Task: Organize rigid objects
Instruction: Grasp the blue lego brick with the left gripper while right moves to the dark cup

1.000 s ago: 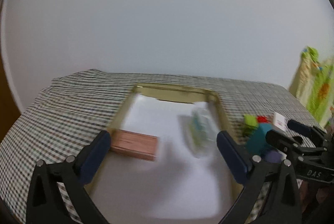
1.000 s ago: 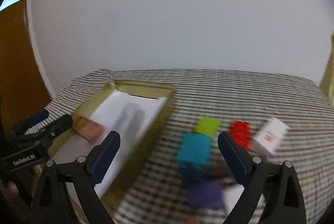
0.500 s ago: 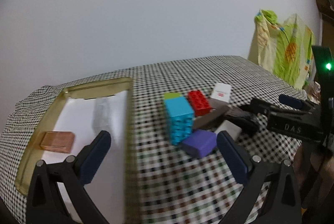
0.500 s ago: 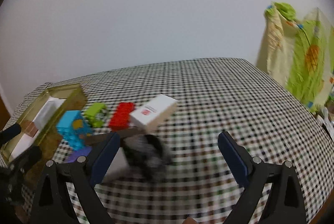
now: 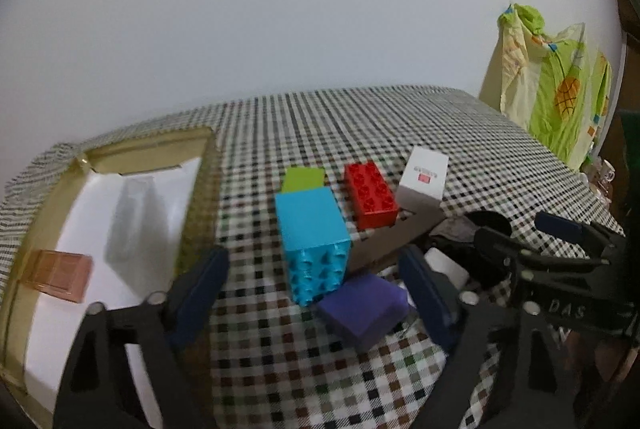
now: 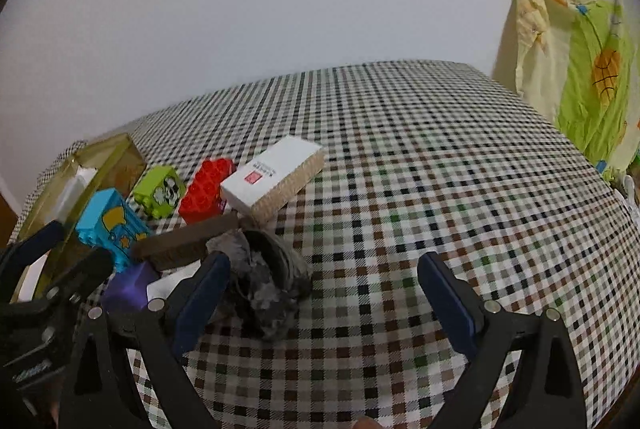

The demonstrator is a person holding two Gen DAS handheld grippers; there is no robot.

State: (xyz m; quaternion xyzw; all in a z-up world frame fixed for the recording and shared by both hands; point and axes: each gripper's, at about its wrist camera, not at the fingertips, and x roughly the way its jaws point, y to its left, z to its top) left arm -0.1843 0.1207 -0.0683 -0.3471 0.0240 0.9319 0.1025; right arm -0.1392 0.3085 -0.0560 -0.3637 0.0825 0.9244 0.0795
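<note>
Toy blocks lie clustered on the checked tablecloth: a cyan block [image 5: 312,241] [image 6: 110,227], a green block [image 5: 303,179] [image 6: 160,191], a red brick [image 5: 370,195] [image 6: 204,189], a purple block [image 5: 364,311] [image 6: 128,287], a white box [image 5: 424,175] [image 6: 272,177], a brown bar [image 5: 394,239] [image 6: 186,245] and a grey-black crumpled item [image 6: 266,277]. My left gripper [image 5: 314,297] is open and empty, just before the cyan and purple blocks. My right gripper [image 6: 324,299] is open and empty, with its left finger [image 6: 200,297] beside the grey item.
A gold-rimmed tray [image 5: 200,189] [image 6: 104,165] with a white liner sits at the left; it holds a copper-coloured box [image 5: 56,275] and a clear item [image 5: 128,217]. A green-yellow cloth [image 5: 556,89] [image 6: 576,69] hangs beyond the table's right edge.
Both grippers swung right from the tray toward the block cluster, then moved a little closer. Both stay open and empty. No object moved.
</note>
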